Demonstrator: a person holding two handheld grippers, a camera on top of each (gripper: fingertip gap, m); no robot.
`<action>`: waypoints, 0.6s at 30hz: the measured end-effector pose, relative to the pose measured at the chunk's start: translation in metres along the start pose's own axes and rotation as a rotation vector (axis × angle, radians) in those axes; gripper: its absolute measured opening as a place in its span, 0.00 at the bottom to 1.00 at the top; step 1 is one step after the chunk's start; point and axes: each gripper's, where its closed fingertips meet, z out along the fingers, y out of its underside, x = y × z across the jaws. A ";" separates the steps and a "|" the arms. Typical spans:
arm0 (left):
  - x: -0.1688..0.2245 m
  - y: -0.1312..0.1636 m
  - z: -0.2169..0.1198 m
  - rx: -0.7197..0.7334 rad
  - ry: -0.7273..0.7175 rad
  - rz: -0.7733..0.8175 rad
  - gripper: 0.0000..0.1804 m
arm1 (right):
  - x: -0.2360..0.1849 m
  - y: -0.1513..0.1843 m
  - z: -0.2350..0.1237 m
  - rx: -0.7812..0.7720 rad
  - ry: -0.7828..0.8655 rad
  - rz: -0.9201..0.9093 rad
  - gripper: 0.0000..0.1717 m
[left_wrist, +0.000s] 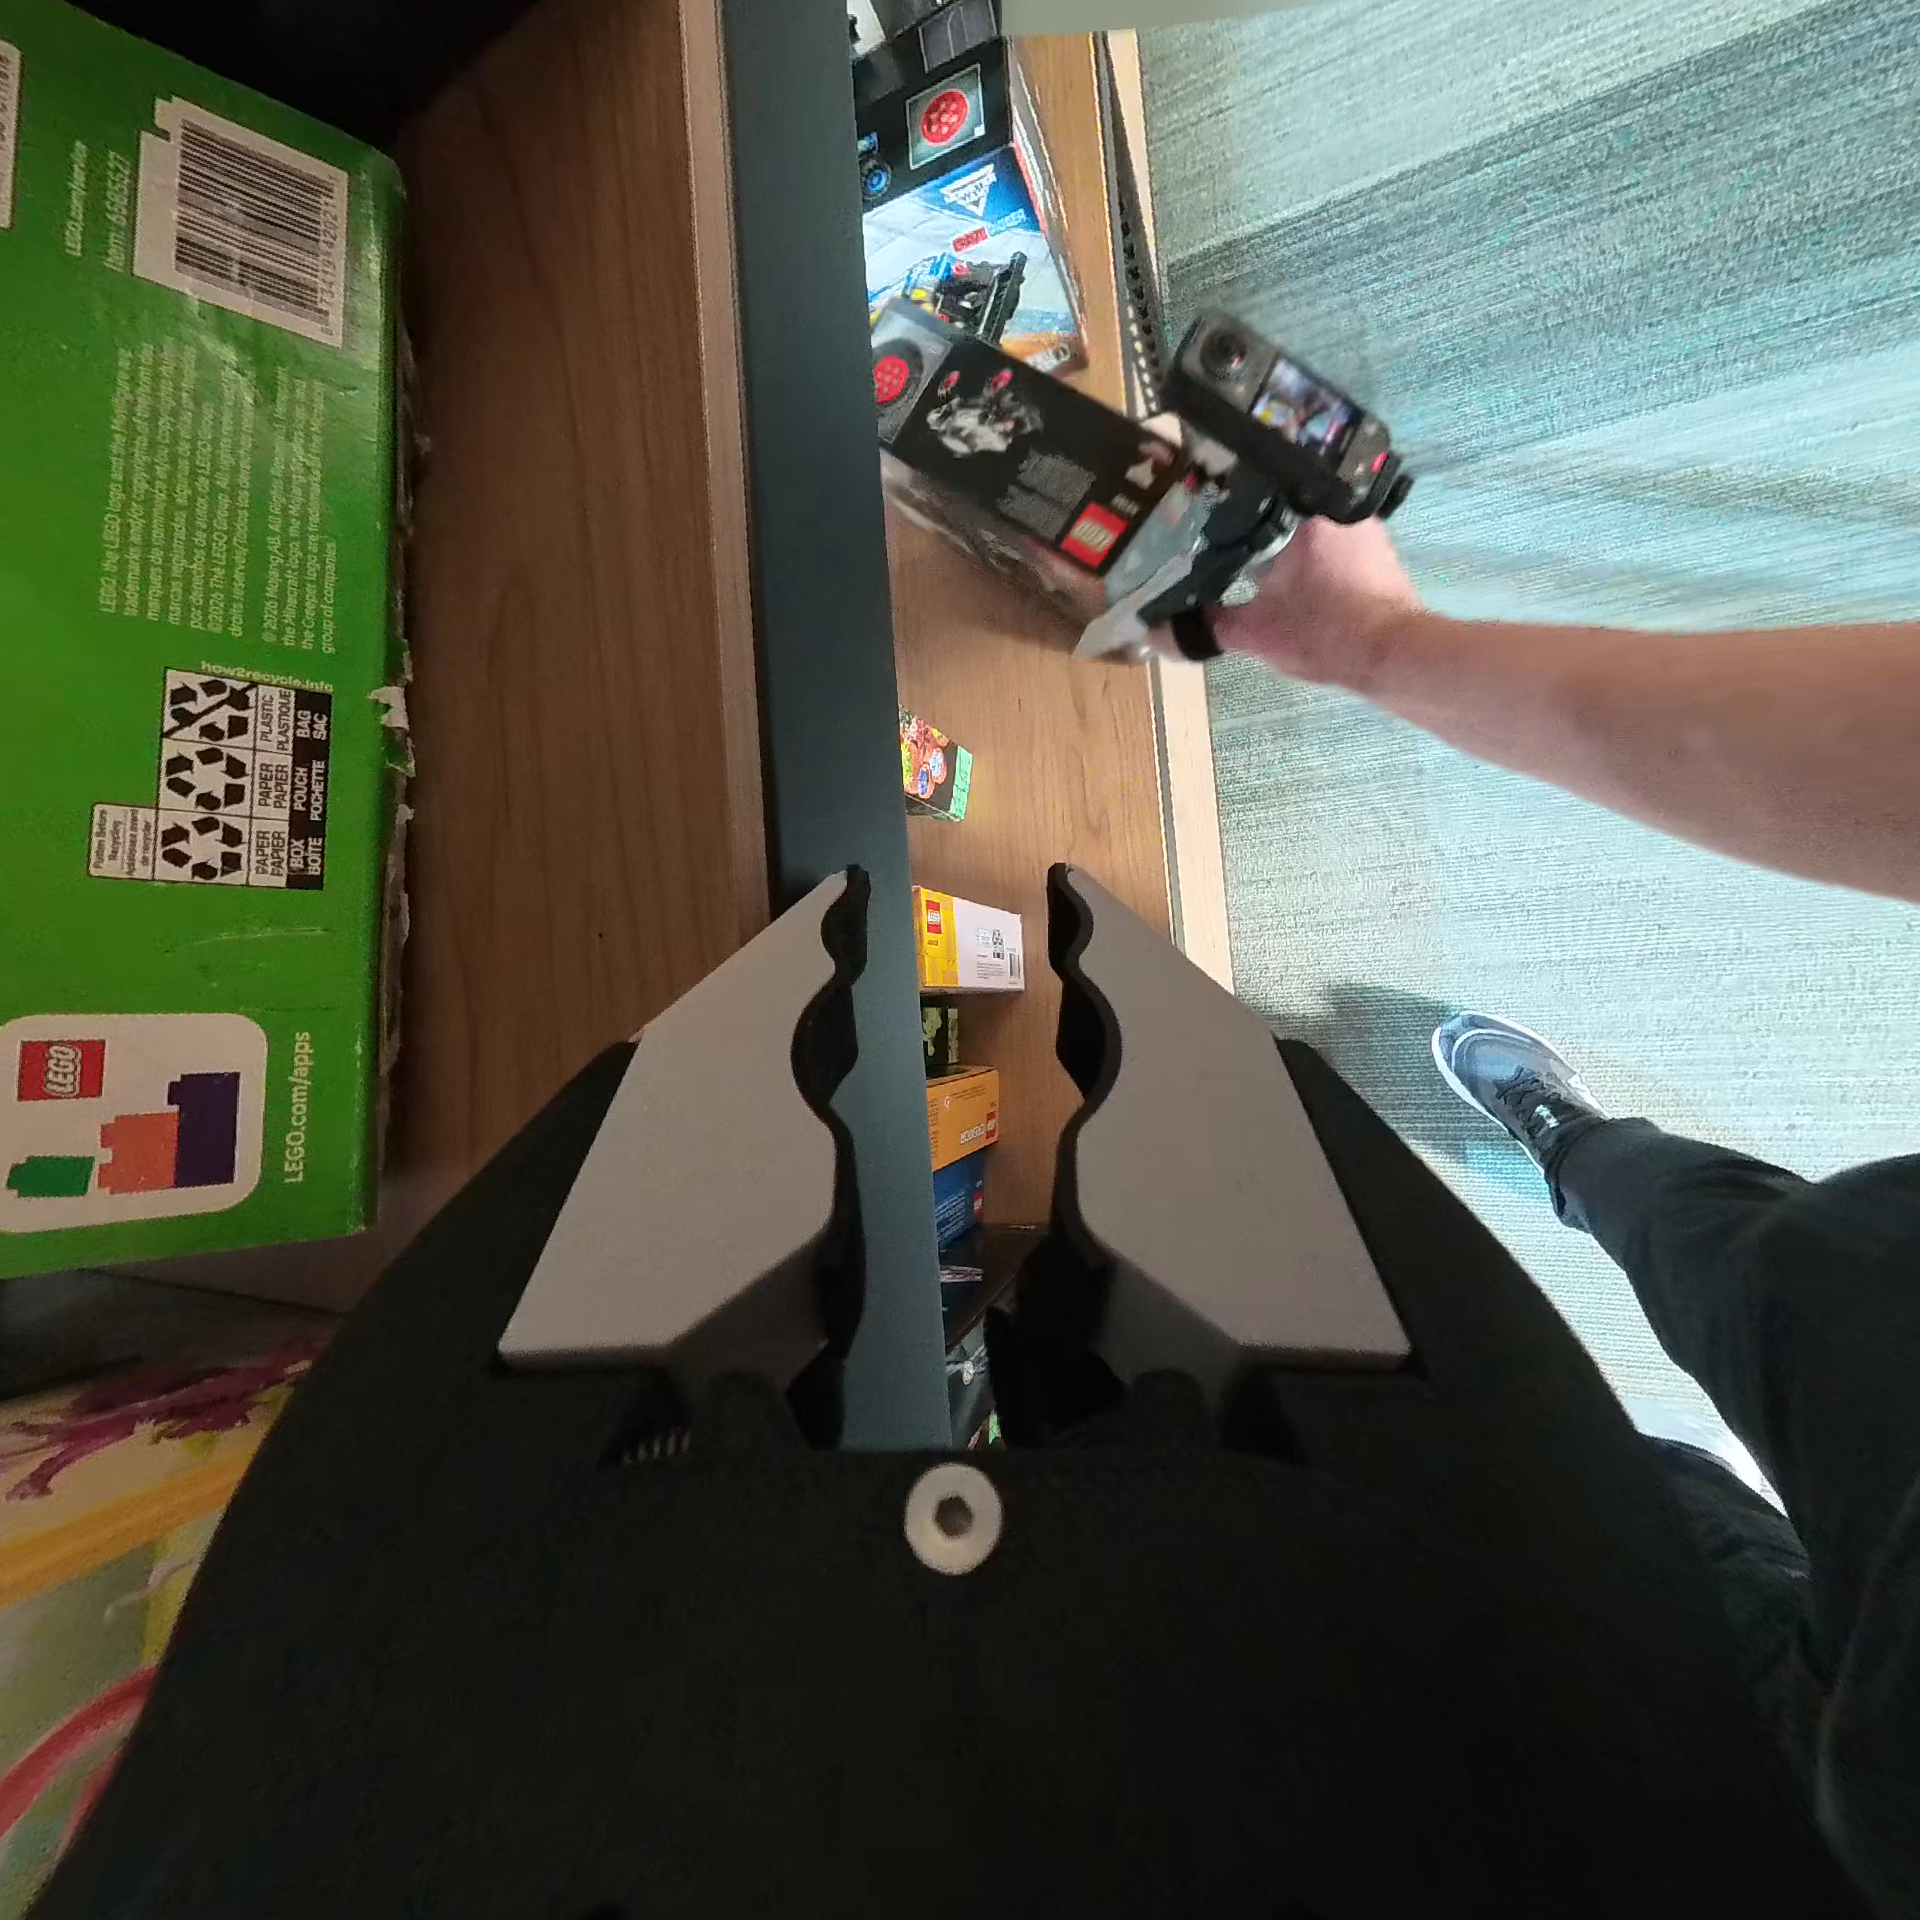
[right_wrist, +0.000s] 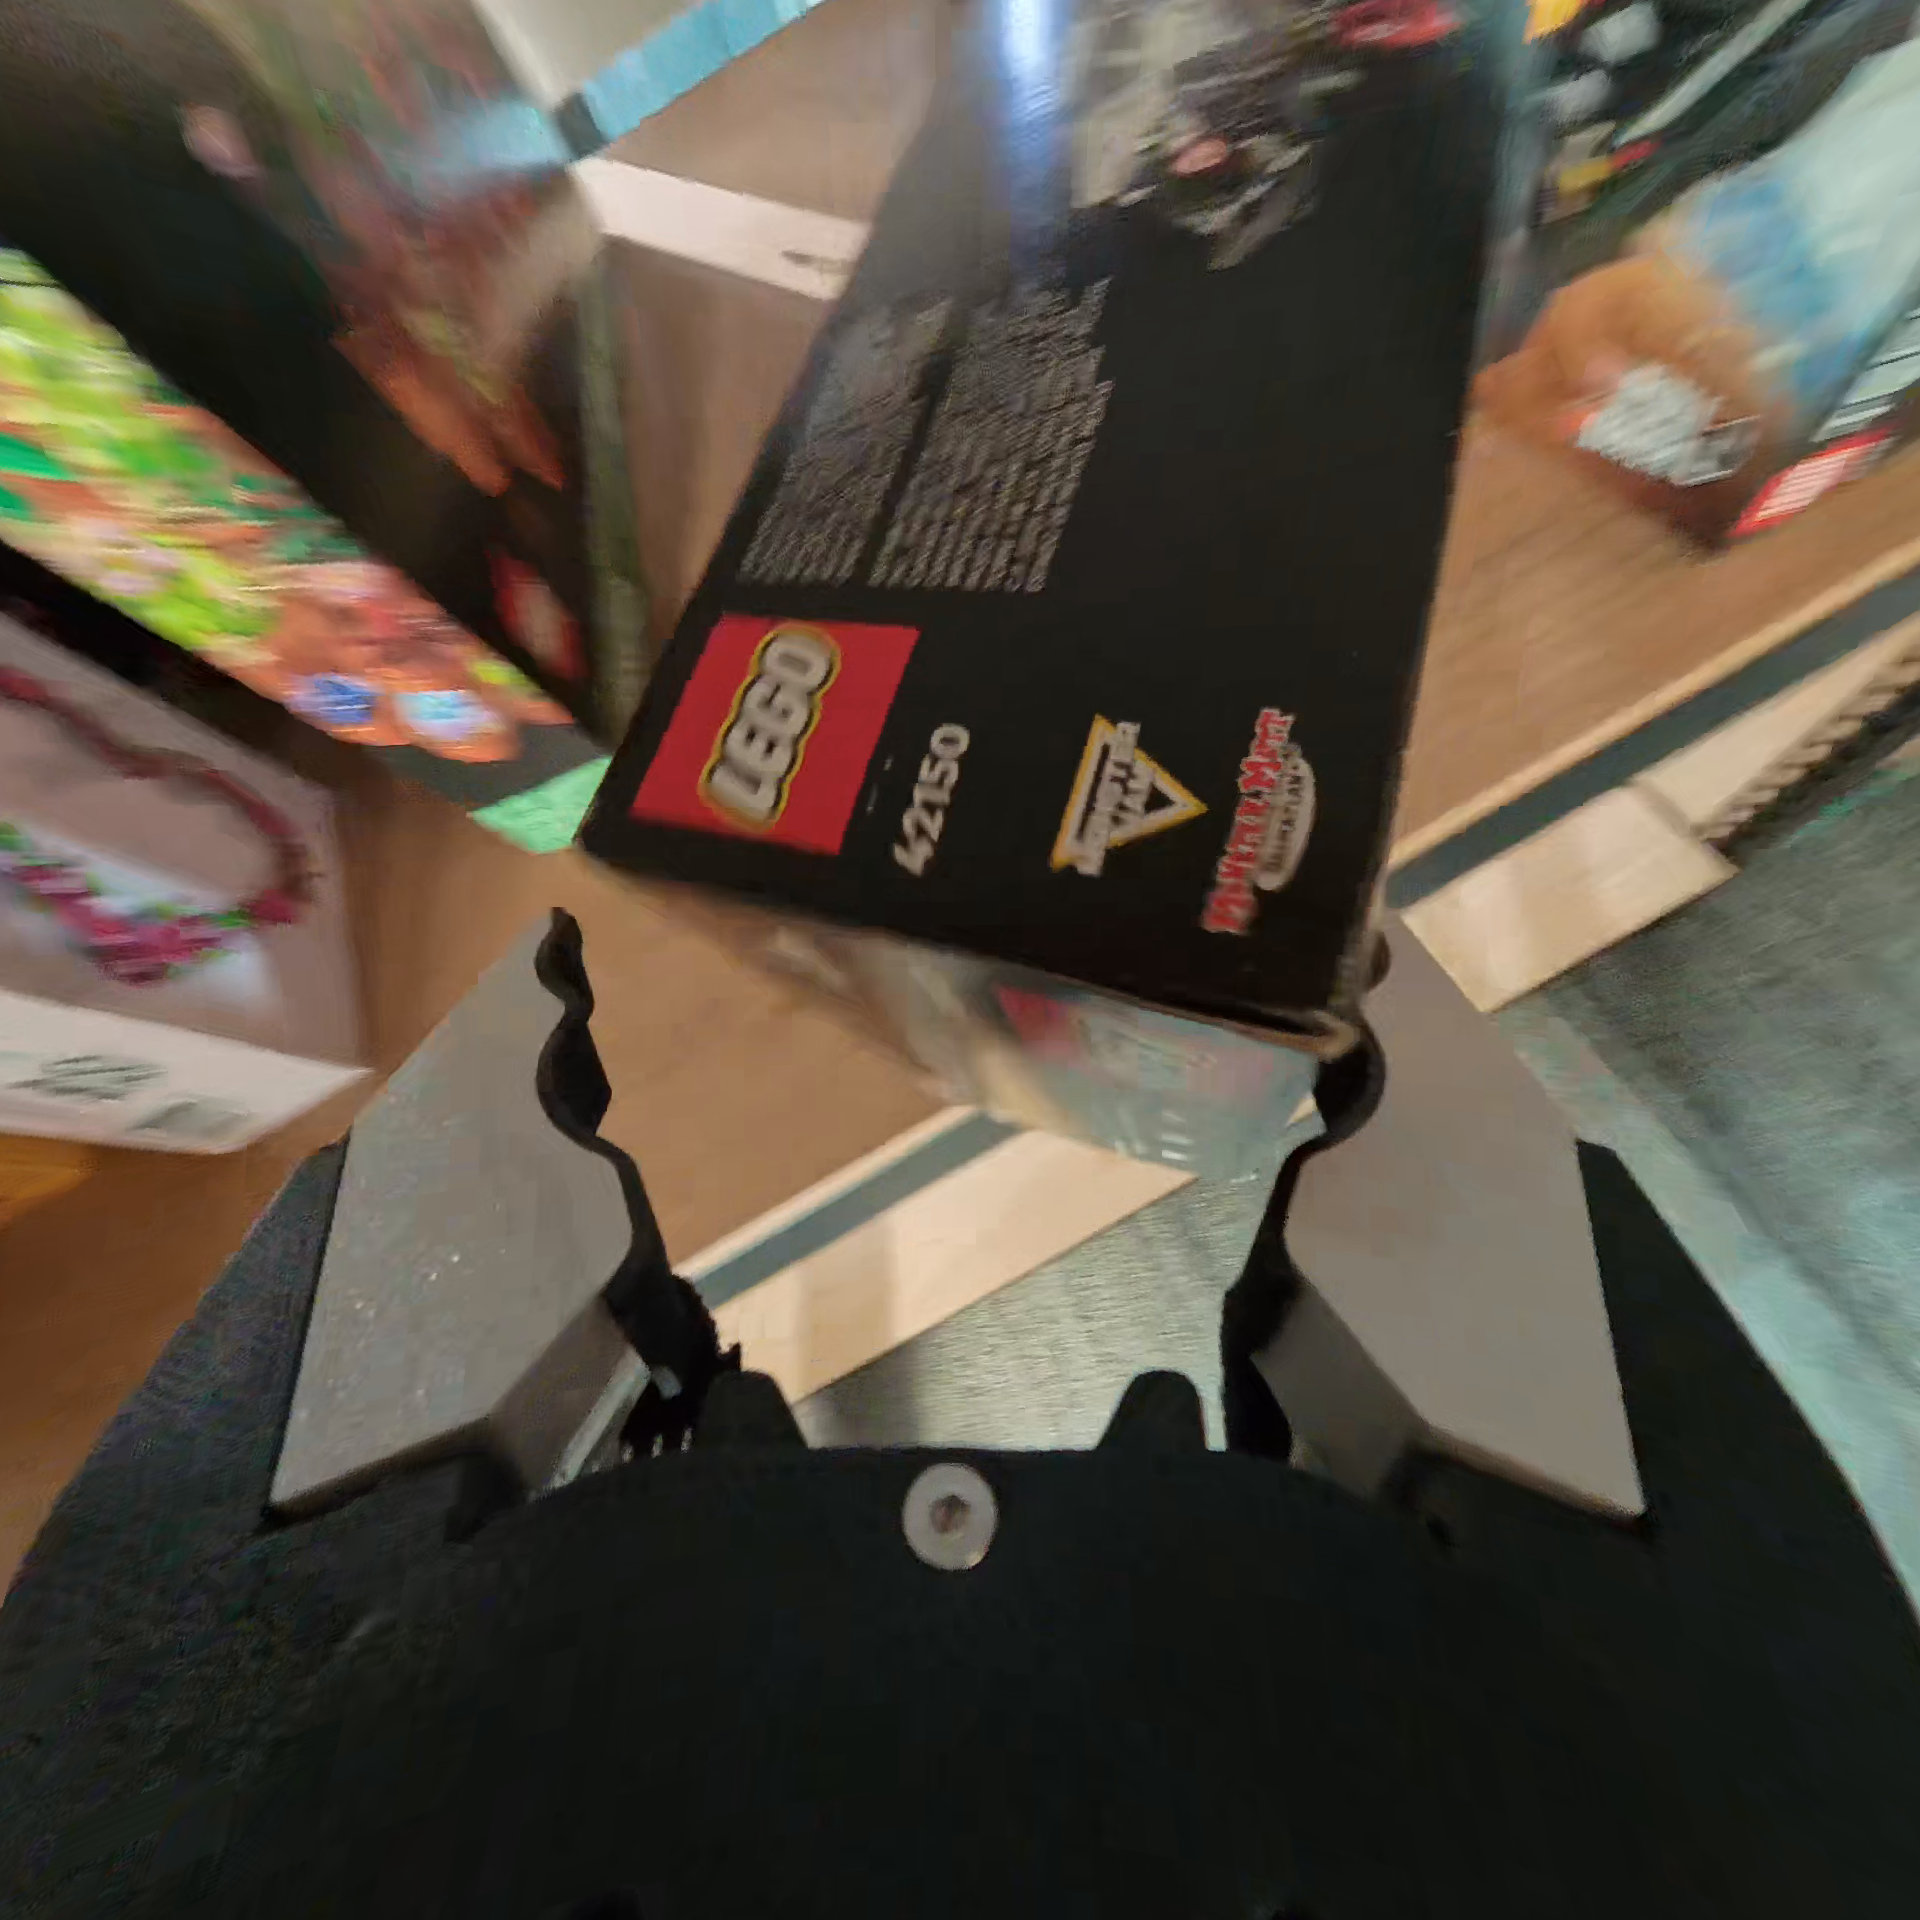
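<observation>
- The left gripper (left_wrist: 956, 894), with grey fingers and wavy black pads, stands partly open with nothing between its pads; past them show a dark blue-grey upright shelf panel (left_wrist: 810, 520) and a small yellow-and-white carton (left_wrist: 966, 940) on the shelf beyond.
- A large green cardboard box (left_wrist: 197, 623) with a barcode and recycling marks lies on the wooden shelf board (left_wrist: 561, 623) to the left of that panel, well apart from the left gripper.
- The right gripper (right_wrist: 966, 956) is spread wide. A black cardboard toy box (right_wrist: 1091, 623) with a red logo square sits tilted between its fingers: one corner rests against the right-hand finger pad (right_wrist: 1351, 1070), while the left-hand pad (right_wrist: 566, 997) stands clear of the box, so the box is not clamped.
- From the left wrist view, the same right gripper (left_wrist: 1153, 582) is seen held in a hand (left_wrist: 1309, 592) at the end of the black box (left_wrist: 1029, 468), over the wooden shelf.
- Other colourful boxes (right_wrist: 239, 551) stand blurred to the left of the black box; a blue-and-orange box (right_wrist: 1714, 364) lies to its right.
- Grey-teal carpet (left_wrist: 1558, 312) lies beside the shelf, with a grey sneaker (left_wrist: 1507, 1081) and a black trouser leg (left_wrist: 1766, 1299) on it.
</observation>
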 end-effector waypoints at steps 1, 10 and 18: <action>0.000 0.000 0.000 0.000 0.001 0.000 0.18 | -0.022 0.003 0.001 -0.014 -0.034 0.023 0.79; 0.002 0.000 -0.001 -0.001 0.022 0.001 0.19 | -0.172 0.019 -0.019 -0.021 -0.521 0.056 0.64; 0.003 0.000 -0.001 0.009 0.030 0.007 0.20 | -0.071 -0.015 -0.049 0.146 -0.464 -0.200 0.60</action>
